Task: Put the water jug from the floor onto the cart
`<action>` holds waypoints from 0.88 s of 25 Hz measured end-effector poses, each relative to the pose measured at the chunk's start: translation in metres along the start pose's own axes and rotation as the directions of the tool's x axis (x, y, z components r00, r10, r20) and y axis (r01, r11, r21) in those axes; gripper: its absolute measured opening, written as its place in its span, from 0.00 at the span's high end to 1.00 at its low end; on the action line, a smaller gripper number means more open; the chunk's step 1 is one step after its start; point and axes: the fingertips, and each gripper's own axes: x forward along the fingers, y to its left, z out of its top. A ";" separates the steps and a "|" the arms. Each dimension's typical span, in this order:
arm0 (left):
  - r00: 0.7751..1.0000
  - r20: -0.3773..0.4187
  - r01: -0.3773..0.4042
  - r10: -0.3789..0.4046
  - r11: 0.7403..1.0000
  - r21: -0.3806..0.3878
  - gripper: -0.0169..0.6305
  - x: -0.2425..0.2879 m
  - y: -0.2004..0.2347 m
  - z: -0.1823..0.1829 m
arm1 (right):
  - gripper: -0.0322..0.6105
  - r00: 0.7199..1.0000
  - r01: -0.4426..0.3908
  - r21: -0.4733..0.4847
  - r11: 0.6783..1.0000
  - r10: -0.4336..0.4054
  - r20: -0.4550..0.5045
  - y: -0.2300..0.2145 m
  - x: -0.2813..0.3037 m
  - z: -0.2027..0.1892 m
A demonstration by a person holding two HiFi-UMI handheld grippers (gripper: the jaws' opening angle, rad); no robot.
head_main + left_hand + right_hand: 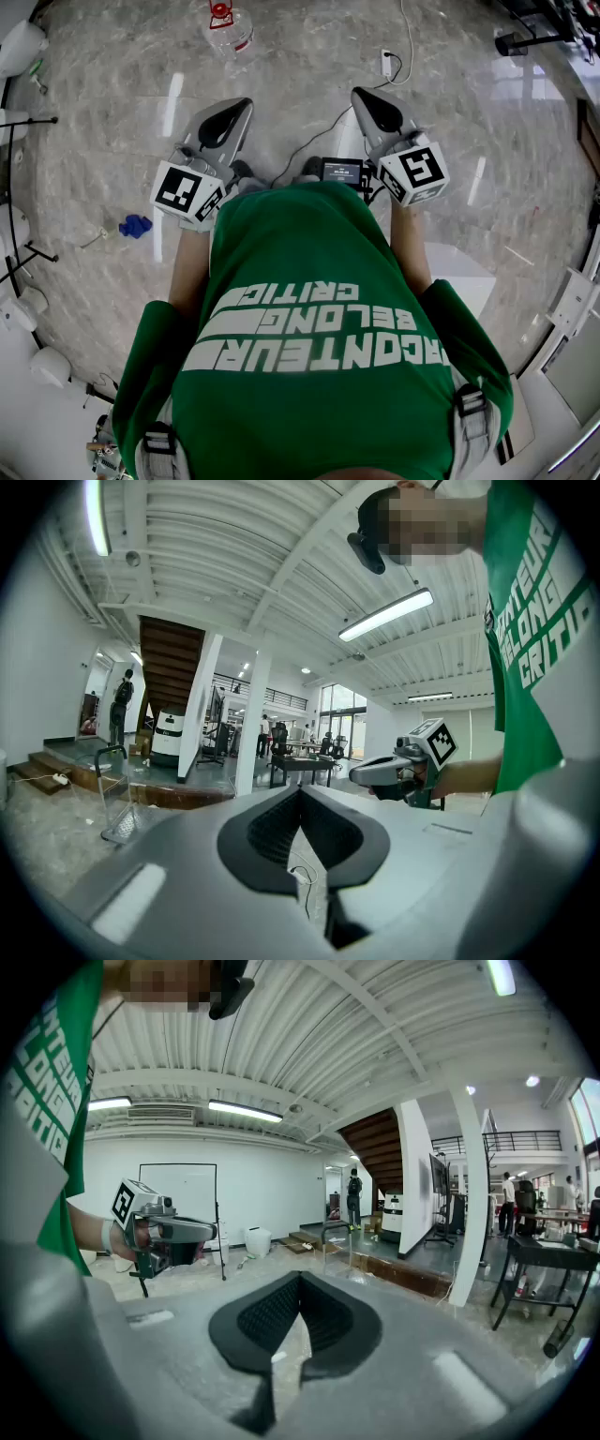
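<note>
A clear water jug (228, 30) with a red cap and handle stands on the marble floor, far ahead of both grippers. My left gripper (246, 101) is held out in front of the person, shut, with nothing between its jaws. Beside it, my right gripper (358, 94) is also shut and empty. In the left gripper view the jaws (302, 789) meet at the tip, and the right gripper (356, 774) shows off to the side. The right gripper view shows closed jaws (300, 1277) and the left gripper (212, 1232). A low cart with a black handle (112, 797) stands on the floor.
A white power strip (386, 64) with a cable lies on the floor ahead to the right. A blue scrap (136, 225) lies at the left. A staircase (169, 663), white pillars (251, 724) and black tables (544, 1274) stand around the hall.
</note>
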 end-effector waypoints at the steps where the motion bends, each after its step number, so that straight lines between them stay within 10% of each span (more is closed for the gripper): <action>1: 1.000 -0.001 0.001 -0.001 1.000 0.000 0.95 -0.001 0.000 -0.002 | 0.96 1.000 -0.001 0.002 1.000 0.001 0.000 0.002 0.002 0.000; 22: 1.000 -0.021 -0.007 0.007 1.000 -0.010 0.95 0.017 -0.007 -0.016 | 0.96 1.000 0.008 0.031 0.999 -0.008 0.027 -0.017 -0.004 -0.011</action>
